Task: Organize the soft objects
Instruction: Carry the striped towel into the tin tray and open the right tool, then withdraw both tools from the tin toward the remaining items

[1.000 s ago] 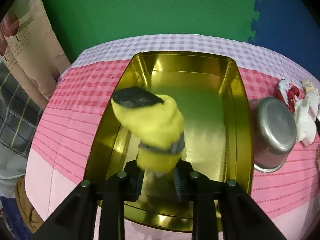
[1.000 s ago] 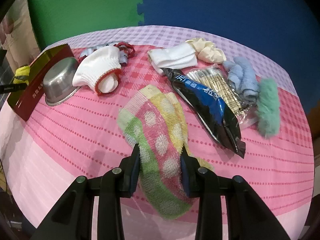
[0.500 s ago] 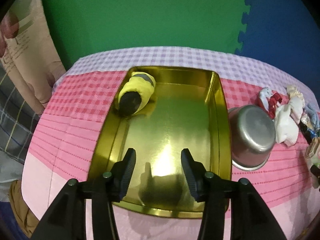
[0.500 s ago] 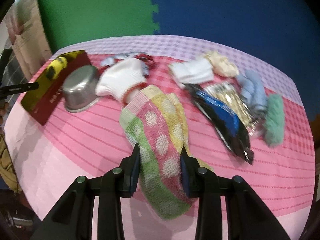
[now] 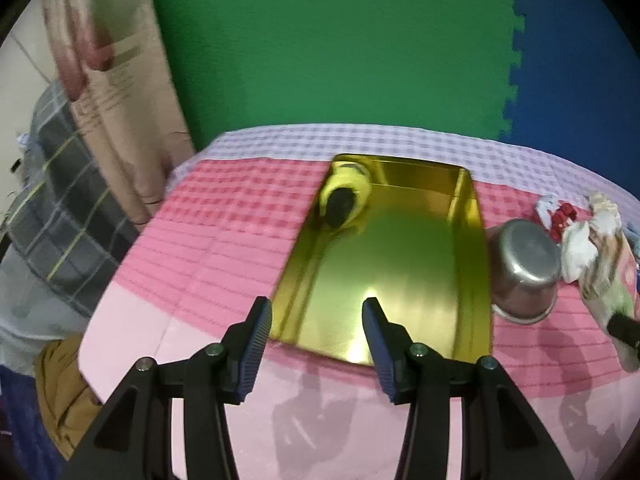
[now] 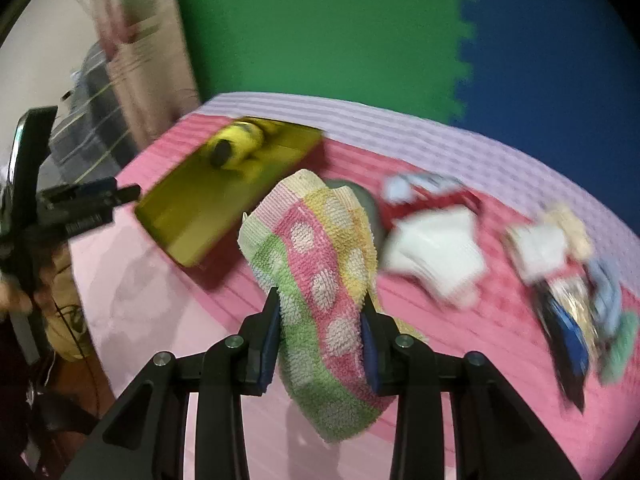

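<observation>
A gold tin tray [image 5: 460, 280] [image 6: 176, 216] lies on the pink cloth. A yellow sock [image 5: 346, 196] [image 6: 236, 146] rests in its far left corner. My left gripper [image 5: 318, 336] is open and empty, held back over the tray's near edge. My right gripper [image 6: 320, 328] is shut on a pink, green and yellow dotted towel [image 6: 320, 256], which hangs lifted above the table, right of the tray. That towel [image 5: 604, 280] also shows at the right edge of the left wrist view.
An upturned steel bowl [image 5: 524, 268] stands right of the tray. Beyond it lie white socks [image 6: 436, 252], a red and white cloth [image 6: 424, 192], a blue packet [image 6: 568, 328], blue [image 6: 608, 292] and green [image 6: 624, 340] fluffy items. A plaid sleeve [image 5: 52, 184] is at left.
My left gripper let go of the yellow sock in the tray, opened and pulled back and up. My right gripper lifted the dotted towel and carried it left toward the tray.
</observation>
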The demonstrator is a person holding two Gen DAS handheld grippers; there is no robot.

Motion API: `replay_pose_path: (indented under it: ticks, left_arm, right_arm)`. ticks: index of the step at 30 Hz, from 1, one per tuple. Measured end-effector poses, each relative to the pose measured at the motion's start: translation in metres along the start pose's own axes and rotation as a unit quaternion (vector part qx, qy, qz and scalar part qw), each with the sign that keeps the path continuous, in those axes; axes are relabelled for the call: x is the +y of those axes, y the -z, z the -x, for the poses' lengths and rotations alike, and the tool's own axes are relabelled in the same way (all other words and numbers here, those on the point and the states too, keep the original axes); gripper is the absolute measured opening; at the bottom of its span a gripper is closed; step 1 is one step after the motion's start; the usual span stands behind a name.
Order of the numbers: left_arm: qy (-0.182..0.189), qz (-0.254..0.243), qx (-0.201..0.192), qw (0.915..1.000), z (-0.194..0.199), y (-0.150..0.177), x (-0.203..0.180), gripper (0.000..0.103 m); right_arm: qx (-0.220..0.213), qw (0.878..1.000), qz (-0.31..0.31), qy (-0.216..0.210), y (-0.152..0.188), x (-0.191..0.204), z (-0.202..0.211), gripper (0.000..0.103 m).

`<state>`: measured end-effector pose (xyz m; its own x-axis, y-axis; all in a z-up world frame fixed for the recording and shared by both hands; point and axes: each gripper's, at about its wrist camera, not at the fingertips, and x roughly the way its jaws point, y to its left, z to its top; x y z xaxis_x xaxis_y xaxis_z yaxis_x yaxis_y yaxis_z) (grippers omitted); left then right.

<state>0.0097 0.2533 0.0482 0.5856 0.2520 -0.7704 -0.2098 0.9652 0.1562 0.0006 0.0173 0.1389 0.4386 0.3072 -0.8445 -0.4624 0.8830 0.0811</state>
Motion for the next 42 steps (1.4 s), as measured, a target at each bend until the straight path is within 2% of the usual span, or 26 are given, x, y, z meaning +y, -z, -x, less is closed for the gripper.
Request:
replay_pose_path:
  ticks: [6, 10, 13, 25, 29, 31, 34, 37, 42]
  left_arm:
    - [-0.036, 0.026, 0.006, 0.9990, 0.007, 0.018, 0.025, 0.048]
    - [-0.035, 0.066, 0.019, 0.9970, 0.010, 0.029, 0.047, 0.048]
    - [-0.041, 0.076, 0.022, 0.9960, 0.013, 0.035, 0.057, 0.048]
    - [-0.045, 0.082, 0.028, 0.9953, 0.015, 0.037, 0.069, 0.048]
    - [-0.050, 0.088, 0.025, 0.9946, 0.017, 0.036, 0.073, 0.048]
    - [-0.050, 0.090, 0.026, 0.9944, 0.017, 0.036, 0.075, 0.048]
    - [-0.051, 0.089, 0.027, 0.9944, 0.017, 0.035, 0.073, 0.048]
    - [-0.048, 0.090, 0.025, 0.9944, 0.019, 0.035, 0.073, 0.048]
    - [-0.047, 0.084, 0.014, 0.9952, 0.031, 0.031, 0.065, 0.048]
  right_arm:
    - [-0.001, 0.998, 0.048, -0.033, -0.050, 0.059, -0.030, 0.032]
    - [0.008, 0.997, 0.072, -0.037, -0.075, 0.087, -0.057, 0.032]
    - [0.017, 0.996, 0.084, -0.032, -0.089, 0.104, -0.083, 0.033]
    - [0.067, 0.992, 0.104, -0.010, -0.103, 0.133, -0.154, 0.038]
    - [0.064, 0.993, 0.100, -0.003, -0.108, 0.137, -0.160, 0.045]
    - [0.060, 0.993, 0.100, 0.001, -0.110, 0.139, -0.161, 0.058]
    - [0.049, 0.993, 0.106, -0.001, -0.110, 0.142, -0.156, 0.071]
    - [0.038, 0.993, 0.107, -0.004, -0.111, 0.142, -0.146, 0.075]
    - [0.007, 0.996, 0.091, -0.017, -0.105, 0.132, -0.108, 0.075]
